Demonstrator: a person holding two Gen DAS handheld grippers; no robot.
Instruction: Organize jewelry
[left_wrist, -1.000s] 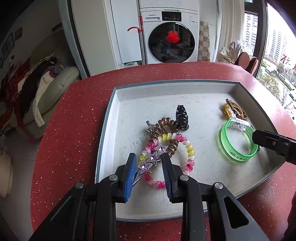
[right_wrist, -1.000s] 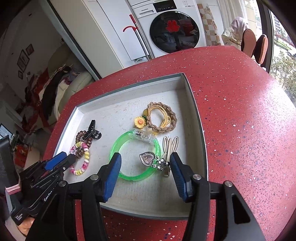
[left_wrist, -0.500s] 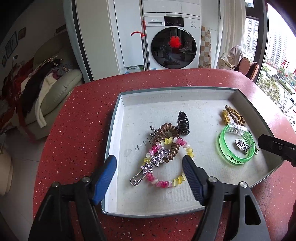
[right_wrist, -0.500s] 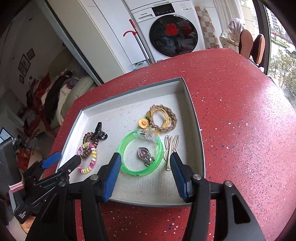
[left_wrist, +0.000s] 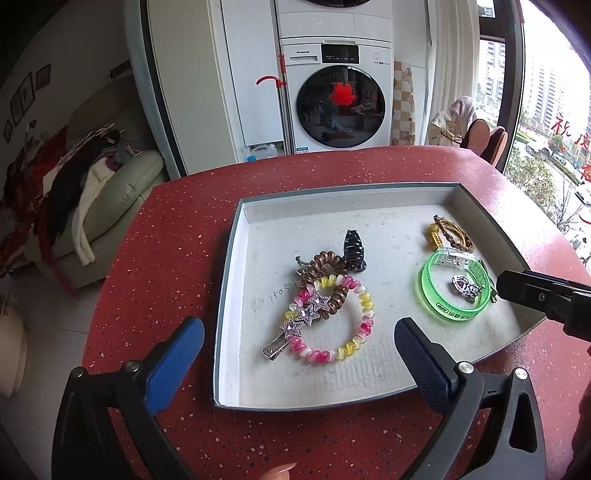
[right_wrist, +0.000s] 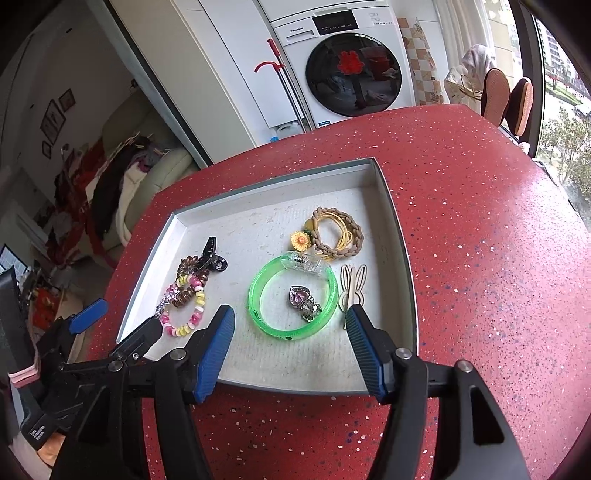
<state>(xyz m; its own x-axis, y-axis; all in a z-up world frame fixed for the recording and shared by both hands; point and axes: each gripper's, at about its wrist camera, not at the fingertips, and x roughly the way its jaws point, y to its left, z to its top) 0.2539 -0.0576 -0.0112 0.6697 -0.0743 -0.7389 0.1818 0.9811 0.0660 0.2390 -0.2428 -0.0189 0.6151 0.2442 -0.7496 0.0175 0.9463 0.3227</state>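
— Two grippers are hovering at the near edge of the tray (left_wrist: 236, 236), both with fingers spread wide and gripping nothing. The left gripper (left_wrist: 299, 350) is facing the star clip (left_wrist: 295, 325), which is lying across the pink-and-yellow coil tie (left_wrist: 354, 332); the right gripper (right_wrist: 291, 332) is facing the green bangle (right_wrist: 258, 291).

— Where is the jewelry sitting?

— All of it is lying inside the tray on the red worktop (right_wrist: 480, 221). I am judging the sorting nearly finished, or paused between picks.

— How should the next pick be going?

— If the star clip is next, the fingers should be closing on its metal shank only, since the clip is touching the coil tie and the brown coil tie (left_wrist: 325, 266); catching a loop would be dragging the whole pile. Same for the heart pendant (right_wrist: 301, 299): it is lying inside the bangle, so come straight down.

— What is each camera adding?

— The right wrist view is showing a sunflower charm (right_wrist: 300, 240) beside the braided tie (right_wrist: 340, 236) and a pale rabbit-ear clip (right_wrist: 352, 288) just beside the bangle; the left view is mostly hiding that clip. The left view is showing the black claw clip (left_wrist: 354, 251) and handwriting on the tray floor more clearly.
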